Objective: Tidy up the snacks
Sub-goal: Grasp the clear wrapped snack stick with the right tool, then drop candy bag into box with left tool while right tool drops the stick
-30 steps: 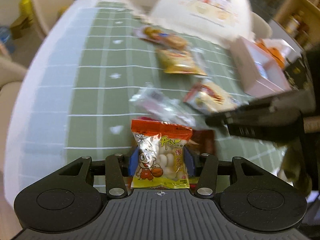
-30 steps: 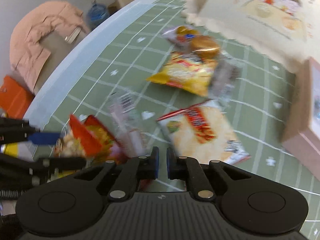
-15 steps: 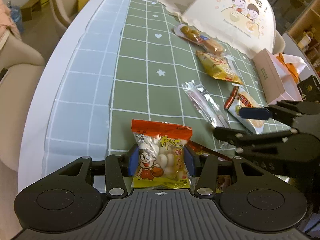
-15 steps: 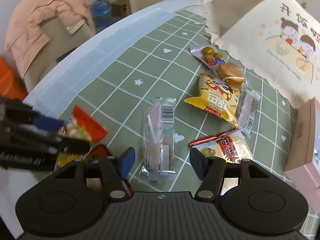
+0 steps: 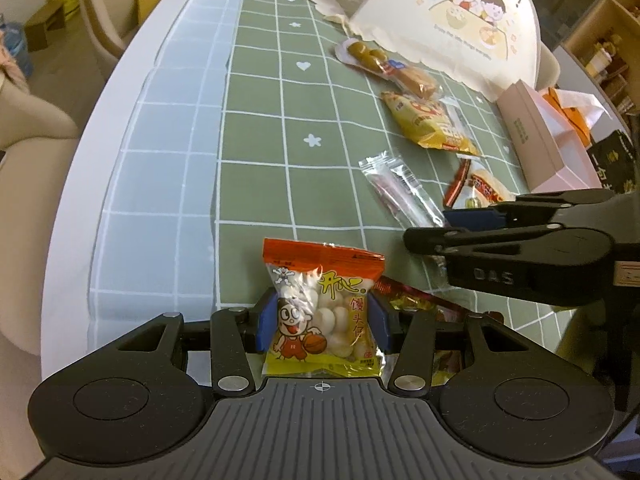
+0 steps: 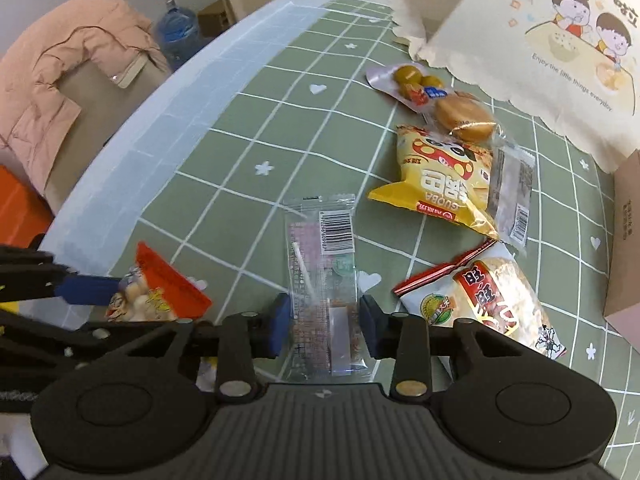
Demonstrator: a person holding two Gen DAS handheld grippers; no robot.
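The desk (image 5: 172, 128), under a green checked cloth with a pale border, carries everything; a cream paper bag (image 6: 532, 40) with a cartoon print stands at its far edge and a pink box (image 5: 536, 136) at the far right corner. Loose snacks lie in a line from the bag toward the near edge: a packet of yellow-green sweets (image 6: 408, 80), a bun (image 6: 464, 116), a yellow crisp bag (image 6: 436, 176), a red-trimmed rice cracker packet (image 6: 492, 300).

The left tongs (image 5: 322, 322) pinch an orange-topped bag of small white biscuits (image 5: 322, 308) by its sides, upright at the near edge. The right tongs (image 6: 323, 328) have just been closing; the clear lollipop packet (image 6: 322, 276) lies flat between their pads, but whether the pads press it yet I cannot tell.

The risks, as I judge them: the thin, slick film may crumple or slide out as the pads close, leaving the packet on the cloth. The two tongs are close together, so lifting either could knock the other and shake the biscuit bag loose.
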